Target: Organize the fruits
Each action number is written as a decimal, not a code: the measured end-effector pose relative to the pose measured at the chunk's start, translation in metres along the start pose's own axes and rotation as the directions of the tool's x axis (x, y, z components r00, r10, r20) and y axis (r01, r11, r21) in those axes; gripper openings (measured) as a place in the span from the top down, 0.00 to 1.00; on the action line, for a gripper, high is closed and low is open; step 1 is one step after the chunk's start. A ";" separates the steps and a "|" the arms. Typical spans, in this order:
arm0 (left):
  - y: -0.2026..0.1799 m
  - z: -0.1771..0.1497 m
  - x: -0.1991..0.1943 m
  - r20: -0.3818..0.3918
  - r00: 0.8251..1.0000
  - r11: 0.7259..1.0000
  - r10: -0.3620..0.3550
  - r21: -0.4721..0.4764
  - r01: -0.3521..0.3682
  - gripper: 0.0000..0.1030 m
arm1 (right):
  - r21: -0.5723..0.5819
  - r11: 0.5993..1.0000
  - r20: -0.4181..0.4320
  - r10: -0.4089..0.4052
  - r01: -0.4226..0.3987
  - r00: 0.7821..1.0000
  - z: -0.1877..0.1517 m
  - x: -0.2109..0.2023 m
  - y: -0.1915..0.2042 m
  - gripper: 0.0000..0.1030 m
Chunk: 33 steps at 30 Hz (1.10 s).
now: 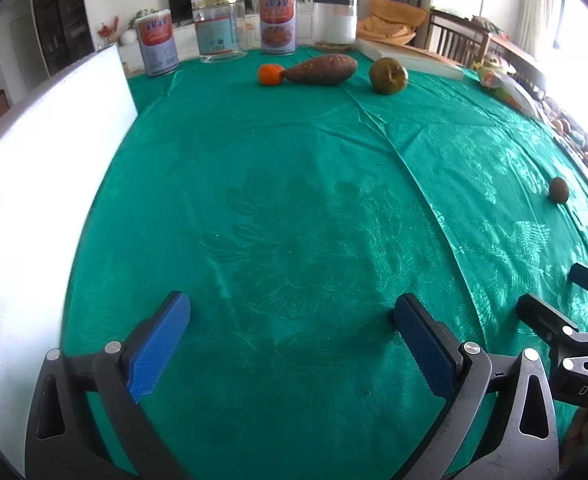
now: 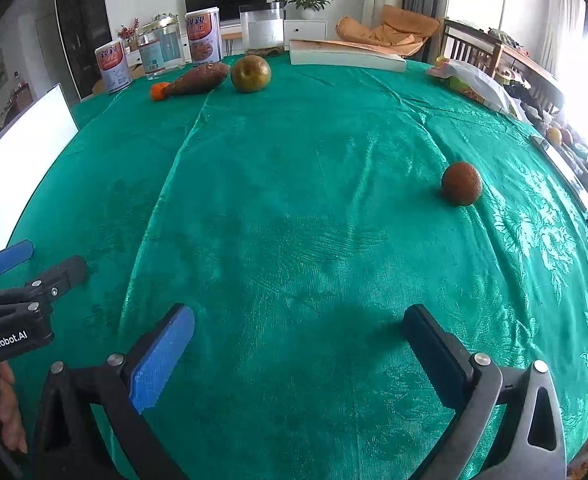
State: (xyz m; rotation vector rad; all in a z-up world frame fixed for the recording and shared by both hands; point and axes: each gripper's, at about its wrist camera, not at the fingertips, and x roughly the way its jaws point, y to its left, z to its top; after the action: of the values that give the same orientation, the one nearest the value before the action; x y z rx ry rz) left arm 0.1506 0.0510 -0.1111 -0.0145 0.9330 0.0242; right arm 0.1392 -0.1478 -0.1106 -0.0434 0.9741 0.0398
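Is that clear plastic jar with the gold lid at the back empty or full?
Empty, it seems: the clear plastic jar with the gold lid shows the room behind through its walls above the label.

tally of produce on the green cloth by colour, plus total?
Orange: 1, the small orange fruit
Reddish-brown, long: 1, the sweet potato
Green-brown, round: 1, the large round fruit
Brown, round: 1, the small brown fruit
Total: 4
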 end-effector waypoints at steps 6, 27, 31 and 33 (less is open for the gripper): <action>0.000 0.000 0.000 0.000 1.000 1.000 0.001 0.000 -0.001 0.01 | 0.014 1.000 0.009 -0.001 0.001 1.000 -0.001 0.000 0.000 0.00; -0.001 0.000 0.000 0.000 1.000 1.000 0.003 0.001 -0.003 0.00 | 0.009 1.000 0.010 -0.001 0.001 1.000 -0.001 0.000 -0.001 0.00; -0.001 0.000 0.000 0.001 1.000 1.000 0.003 0.001 -0.003 0.00 | 0.009 1.000 0.010 -0.001 0.001 1.000 -0.001 0.000 -0.001 0.00; -0.001 0.000 0.000 0.001 1.000 1.000 0.003 0.001 -0.003 0.00 | 0.009 1.000 0.010 -0.001 0.001 1.000 -0.001 0.000 -0.001 0.00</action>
State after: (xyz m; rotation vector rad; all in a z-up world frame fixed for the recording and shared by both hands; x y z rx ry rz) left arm 0.1509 0.0501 -0.1111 -0.0125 0.9325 0.0268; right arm 0.1382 -0.1484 -0.1111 -0.0351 0.9644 0.0343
